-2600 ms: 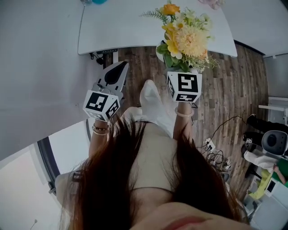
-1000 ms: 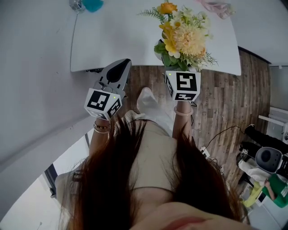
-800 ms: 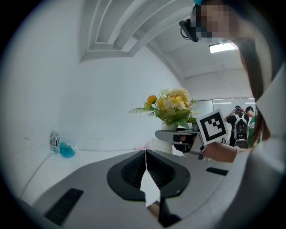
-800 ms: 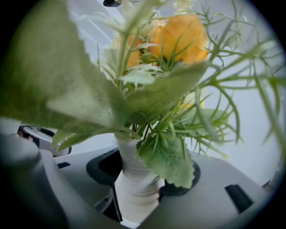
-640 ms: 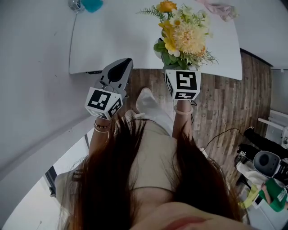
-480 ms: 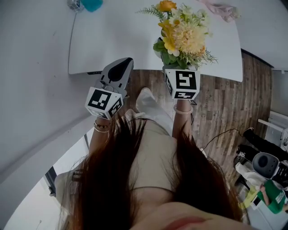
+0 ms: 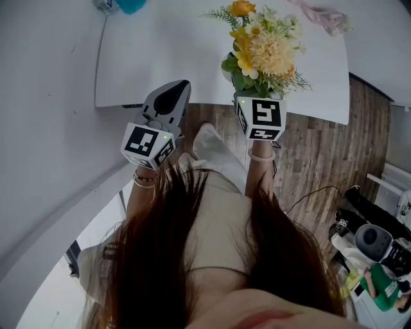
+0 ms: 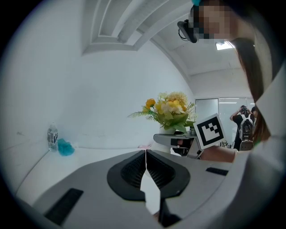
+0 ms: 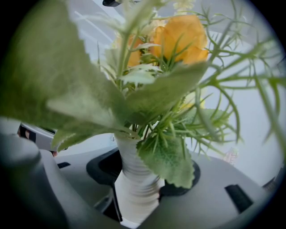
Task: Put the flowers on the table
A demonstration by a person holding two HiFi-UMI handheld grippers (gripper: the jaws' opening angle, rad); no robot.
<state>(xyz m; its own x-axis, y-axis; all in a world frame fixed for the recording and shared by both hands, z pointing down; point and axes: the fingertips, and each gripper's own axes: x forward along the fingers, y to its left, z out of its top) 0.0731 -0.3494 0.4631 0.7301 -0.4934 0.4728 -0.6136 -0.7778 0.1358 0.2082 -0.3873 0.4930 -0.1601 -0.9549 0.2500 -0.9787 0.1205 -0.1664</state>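
Observation:
A bunch of yellow, orange and cream flowers (image 7: 263, 46) with green leaves stands in a white ribbed vase (image 9: 135, 181). My right gripper (image 9: 136, 190) is shut on the vase's body, and its marker cube (image 7: 260, 117) shows just below the blooms. In the head view the flowers hang over the front edge of the white table (image 7: 160, 51). My left gripper (image 7: 173, 93) is held to the left of them, shut and empty, its tip at the table's edge. The left gripper (image 8: 145, 154) view shows the flowers (image 8: 170, 109) off to its right.
A clear bottle (image 8: 52, 136) and a teal lump (image 8: 65, 146) stand at the table's far left corner. A pink thing (image 7: 327, 18) lies at its far right. There is wooden floor (image 7: 321, 154) below, with cables and gear at the lower right. People stand in the background (image 8: 243, 123).
Both grippers and the flowers have moved forward towards the table. The blooms now sit further over the tabletop. The grip on the vase is unchanged.

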